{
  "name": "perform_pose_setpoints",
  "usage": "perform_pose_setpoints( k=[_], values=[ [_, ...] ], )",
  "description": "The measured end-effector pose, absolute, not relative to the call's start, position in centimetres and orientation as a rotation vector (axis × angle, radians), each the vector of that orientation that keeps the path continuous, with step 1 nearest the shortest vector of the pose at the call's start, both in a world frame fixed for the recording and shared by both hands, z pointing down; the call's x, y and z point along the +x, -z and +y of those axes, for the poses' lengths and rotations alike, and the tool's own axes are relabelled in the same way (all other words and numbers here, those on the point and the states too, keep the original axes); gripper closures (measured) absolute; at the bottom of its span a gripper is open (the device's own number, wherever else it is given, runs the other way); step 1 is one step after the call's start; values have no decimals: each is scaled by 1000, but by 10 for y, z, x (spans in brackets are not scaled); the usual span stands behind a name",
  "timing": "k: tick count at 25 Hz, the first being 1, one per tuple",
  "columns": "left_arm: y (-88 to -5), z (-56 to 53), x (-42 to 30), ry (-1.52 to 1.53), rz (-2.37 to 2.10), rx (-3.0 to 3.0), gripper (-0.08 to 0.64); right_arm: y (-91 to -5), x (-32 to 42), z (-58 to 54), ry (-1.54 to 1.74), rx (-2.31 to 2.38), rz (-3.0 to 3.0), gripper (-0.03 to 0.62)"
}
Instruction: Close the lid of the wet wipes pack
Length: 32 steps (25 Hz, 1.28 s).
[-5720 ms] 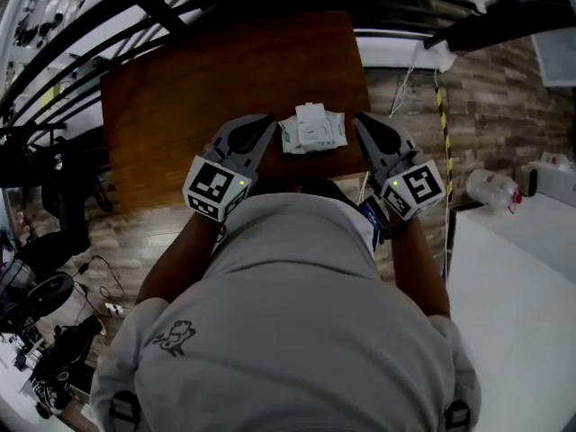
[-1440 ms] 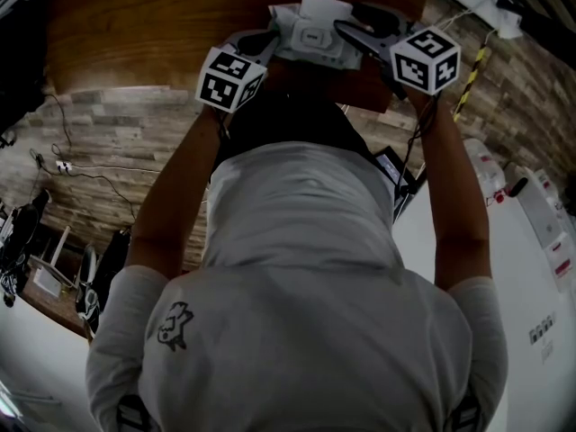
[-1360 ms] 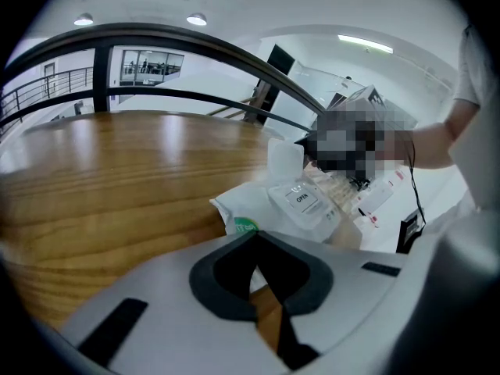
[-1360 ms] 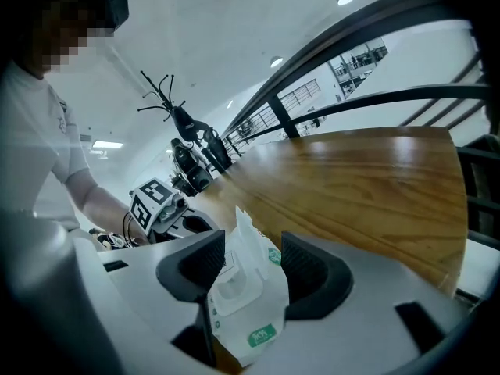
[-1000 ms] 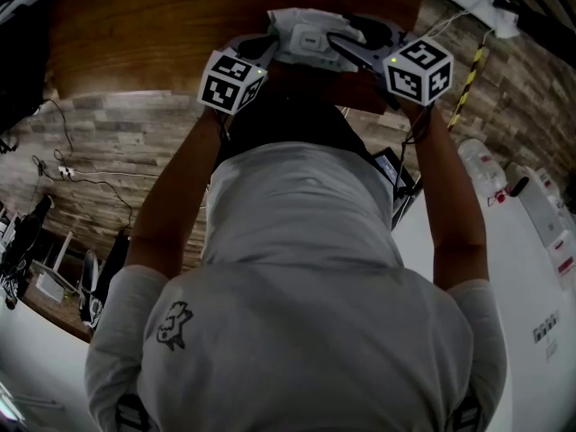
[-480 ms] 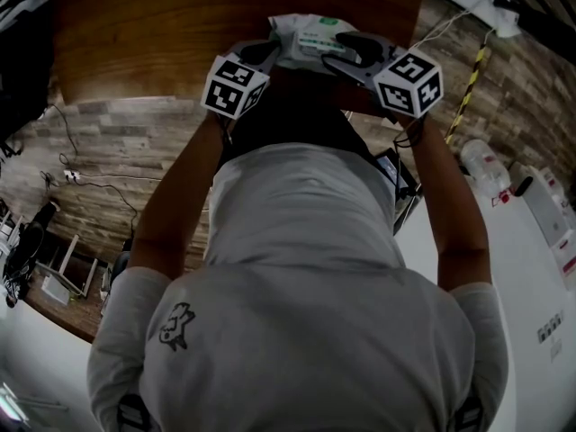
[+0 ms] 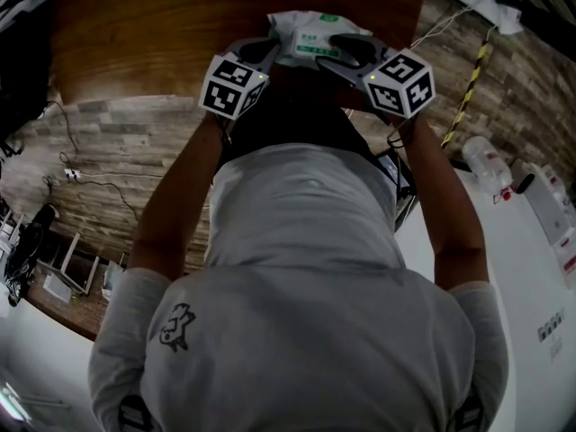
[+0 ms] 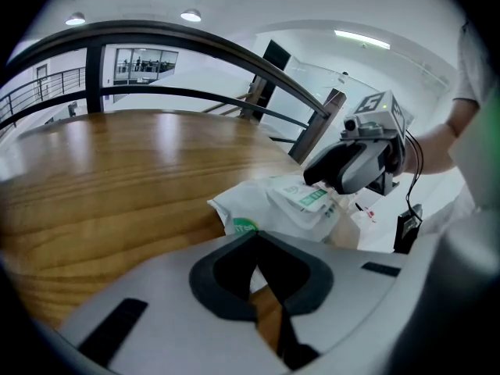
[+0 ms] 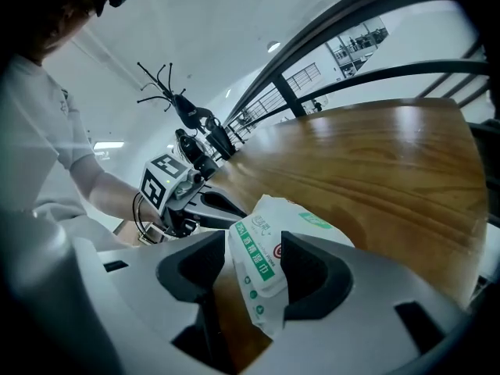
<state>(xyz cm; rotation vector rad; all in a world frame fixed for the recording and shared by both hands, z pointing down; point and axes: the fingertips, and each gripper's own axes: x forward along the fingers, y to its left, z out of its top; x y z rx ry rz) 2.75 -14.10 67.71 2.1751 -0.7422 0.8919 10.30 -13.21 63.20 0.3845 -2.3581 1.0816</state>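
The white wet wipes pack lies at the near edge of the wooden table. Its lid, with green print, is down flat on the pack. My right gripper rests on top of the pack from the right. Its jaws stand apart, and the lid shows in the gap between the pads. In the left gripper view the right gripper sits on the lid. My left gripper is at the pack's left end, its jaws shut at the pack's corner.
A person's torso and arms fill most of the head view. A black curved railing runs behind the table. To the right stands a white counter with a bottle. Plank flooring and cables lie to the left.
About a second ago the lid stood open, showing the white plastic opening. The right gripper has pushed it down, and the printed lid now lies flat. The left gripper stayed at the pack's left end.
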Motion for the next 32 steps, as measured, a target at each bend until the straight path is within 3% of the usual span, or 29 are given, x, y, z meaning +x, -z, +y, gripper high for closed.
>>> perform_pose_setpoints(
  k=[32],
  values=[
    [-678,-141,28,-881,-735,2200,548,-657,99,-132,-733,585,-2180,391]
  ],
)
